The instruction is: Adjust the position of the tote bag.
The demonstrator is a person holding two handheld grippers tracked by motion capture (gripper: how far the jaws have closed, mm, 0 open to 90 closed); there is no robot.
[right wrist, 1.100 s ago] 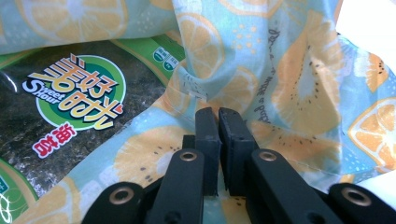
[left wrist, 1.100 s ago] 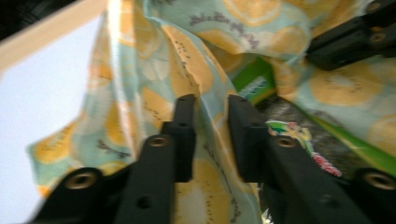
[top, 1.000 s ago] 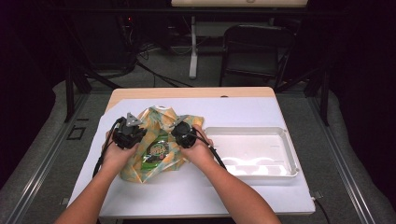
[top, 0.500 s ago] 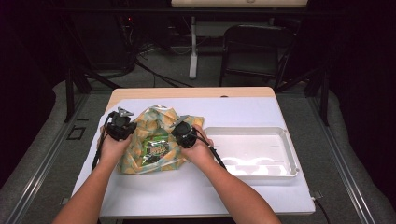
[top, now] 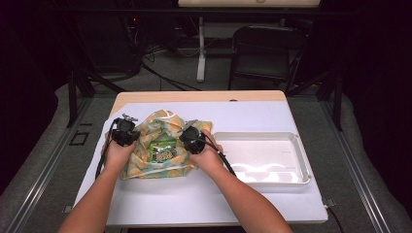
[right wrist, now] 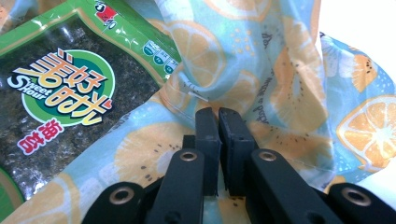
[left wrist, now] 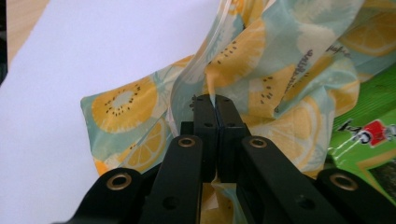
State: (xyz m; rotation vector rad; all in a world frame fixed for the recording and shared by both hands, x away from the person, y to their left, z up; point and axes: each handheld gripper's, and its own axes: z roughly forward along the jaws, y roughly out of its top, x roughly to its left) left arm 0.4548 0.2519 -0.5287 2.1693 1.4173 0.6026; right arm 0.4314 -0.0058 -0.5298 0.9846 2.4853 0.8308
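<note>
Both claws, left claw [top: 127, 134] and right claw [top: 192, 138], clamp the bag [top: 145, 160] rims; tray [top: 301, 160] beside

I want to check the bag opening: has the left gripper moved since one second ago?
Yes. The left gripper has moved left, away from the white tray, pulling the fruit-print bag wider.

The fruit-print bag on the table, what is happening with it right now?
A person holds the fruit-print bag with both grippers. The left gripper and the right gripper each have their jaws shut on the bag's plastic, at opposite sides. A green snack packet shows at its mouth. The white tray waits beside it.
</note>
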